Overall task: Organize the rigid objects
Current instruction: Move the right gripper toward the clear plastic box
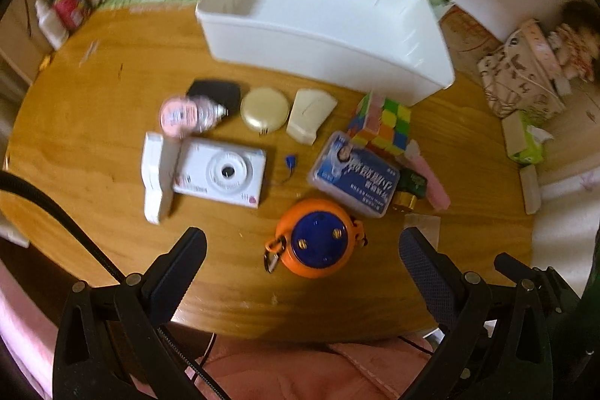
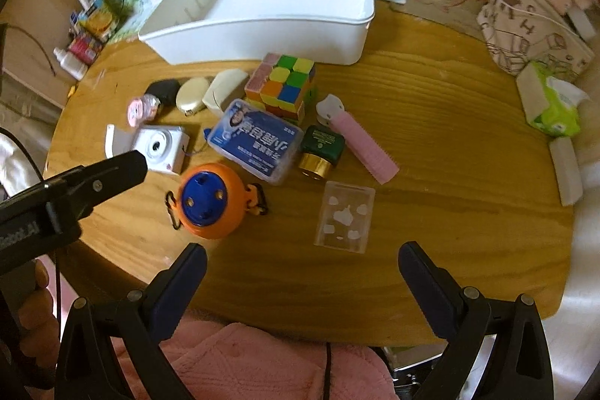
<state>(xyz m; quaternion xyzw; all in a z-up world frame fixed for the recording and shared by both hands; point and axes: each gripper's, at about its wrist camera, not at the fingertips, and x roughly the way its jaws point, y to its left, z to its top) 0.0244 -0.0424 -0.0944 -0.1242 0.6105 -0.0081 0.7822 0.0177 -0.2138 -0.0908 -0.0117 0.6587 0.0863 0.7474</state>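
Observation:
A white bin [image 1: 300, 36] [image 2: 262, 29] with slotted walls stands at the back of the wooden table [image 1: 93, 145]. In front of it lie a white camera [image 1: 221, 175] [image 2: 161, 147], an orange and blue disc [image 1: 315, 242] [image 2: 210, 201], a blue-labelled clear box [image 1: 356, 175] [image 2: 255, 141], a colour cube [image 1: 382, 122] [image 2: 285, 85], a pink comb [image 2: 360, 141], a green jar with gold cap [image 2: 320, 152] and a clear card case [image 2: 345, 216]. My left gripper [image 1: 302, 250] is open and empty above the orange disc. My right gripper [image 2: 302, 265] is open and empty near the front edge.
A gold compact [image 1: 264, 107], a cream case [image 1: 311, 115], a black pouch [image 1: 217, 92] and a pink tape roll [image 1: 180, 115] lie behind the camera. Bottles and cartons [image 1: 75, 2] stand at the back left. A tissue pack [image 2: 555, 107] and patterned bag [image 2: 532, 25] sit at the right.

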